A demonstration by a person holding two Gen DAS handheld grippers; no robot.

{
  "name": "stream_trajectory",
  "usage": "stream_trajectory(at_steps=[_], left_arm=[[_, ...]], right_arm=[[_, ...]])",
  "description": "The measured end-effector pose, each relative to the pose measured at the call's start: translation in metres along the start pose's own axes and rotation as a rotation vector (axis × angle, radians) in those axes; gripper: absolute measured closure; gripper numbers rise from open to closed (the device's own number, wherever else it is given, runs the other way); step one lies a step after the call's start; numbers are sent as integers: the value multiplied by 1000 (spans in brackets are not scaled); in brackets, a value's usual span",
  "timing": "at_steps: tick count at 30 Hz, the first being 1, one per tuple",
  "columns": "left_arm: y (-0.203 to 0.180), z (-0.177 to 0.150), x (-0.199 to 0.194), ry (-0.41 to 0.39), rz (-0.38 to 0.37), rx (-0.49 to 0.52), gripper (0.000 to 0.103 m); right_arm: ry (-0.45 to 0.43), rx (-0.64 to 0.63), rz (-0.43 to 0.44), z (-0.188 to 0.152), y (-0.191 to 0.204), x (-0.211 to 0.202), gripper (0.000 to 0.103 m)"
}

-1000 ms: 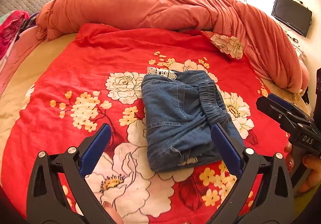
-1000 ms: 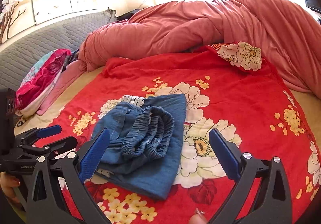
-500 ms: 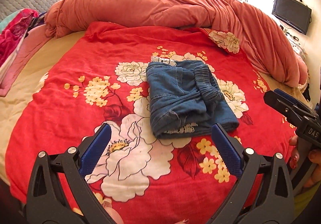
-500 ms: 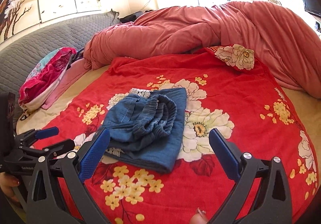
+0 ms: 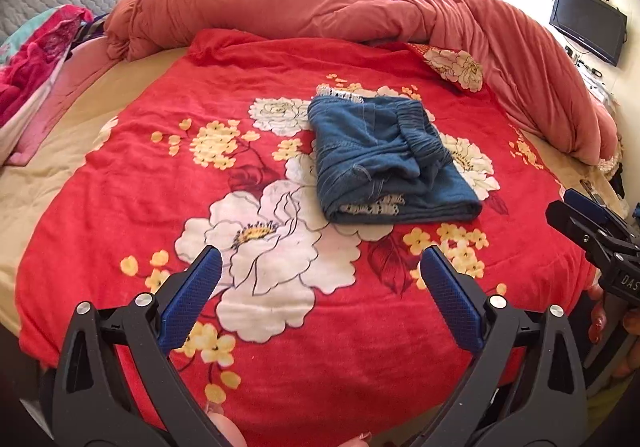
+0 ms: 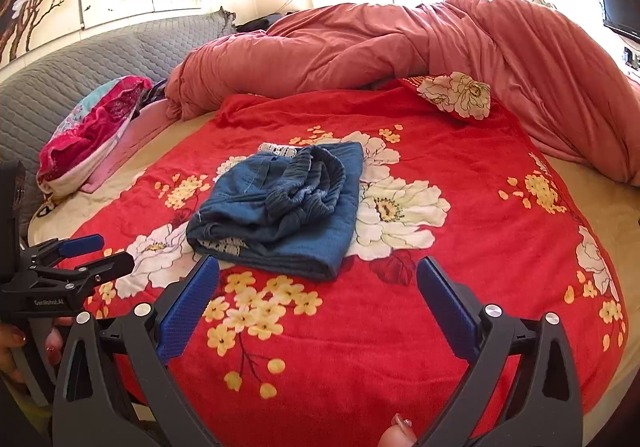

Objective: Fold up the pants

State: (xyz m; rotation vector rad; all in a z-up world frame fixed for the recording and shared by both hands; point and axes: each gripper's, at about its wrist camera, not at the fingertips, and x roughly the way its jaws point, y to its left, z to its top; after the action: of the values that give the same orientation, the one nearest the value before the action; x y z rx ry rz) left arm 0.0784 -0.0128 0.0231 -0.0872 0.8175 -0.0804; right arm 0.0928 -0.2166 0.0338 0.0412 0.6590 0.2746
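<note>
The blue denim pants (image 5: pixel 384 159) lie folded into a compact bundle on the red floral blanket (image 5: pixel 160 175), with the elastic waistband on top and white lace trim showing at the edges. They also show in the right wrist view (image 6: pixel 280 203). My left gripper (image 5: pixel 320 283) is open and empty, held back from the pants near the bed's front edge. My right gripper (image 6: pixel 318 287) is open and empty, also short of the pants. Each gripper shows at the edge of the other's view: the right one (image 5: pixel 592 223) and the left one (image 6: pixel 76 259).
A bunched pink-orange duvet (image 5: pixel 320 3) runs along the far side and right of the bed. A floral pillow (image 5: pixel 456 67) lies by it. Pink clothes (image 6: pixel 92 127) are piled at the left by a grey quilted headboard (image 6: pixel 100 55). A TV (image 5: pixel 586 23) hangs at right.
Both grippers have pulled back from the folded pants toward the bed's front edge, so the pants look smaller and farther. The pants have not moved. Both grippers stay open.
</note>
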Motion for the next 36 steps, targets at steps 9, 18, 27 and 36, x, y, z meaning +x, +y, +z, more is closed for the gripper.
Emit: stream_trajectory(at_steps=[9, 18, 27, 36], left_arm=[[6, -23, 2, 34, 6, -19, 10], [3, -35, 2, 27, -5, -21, 10], [-1, -43, 13, 67, 2, -17, 10], [1, -43, 16, 75, 8, -24, 10]], right_arm=[[19, 2, -14, -15, 3, -6, 5], [36, 20, -11, -28, 2, -9, 5], [66, 22, -27, -37, 1, 3, 5], [85, 18, -24, -41, 4, 9, 5]])
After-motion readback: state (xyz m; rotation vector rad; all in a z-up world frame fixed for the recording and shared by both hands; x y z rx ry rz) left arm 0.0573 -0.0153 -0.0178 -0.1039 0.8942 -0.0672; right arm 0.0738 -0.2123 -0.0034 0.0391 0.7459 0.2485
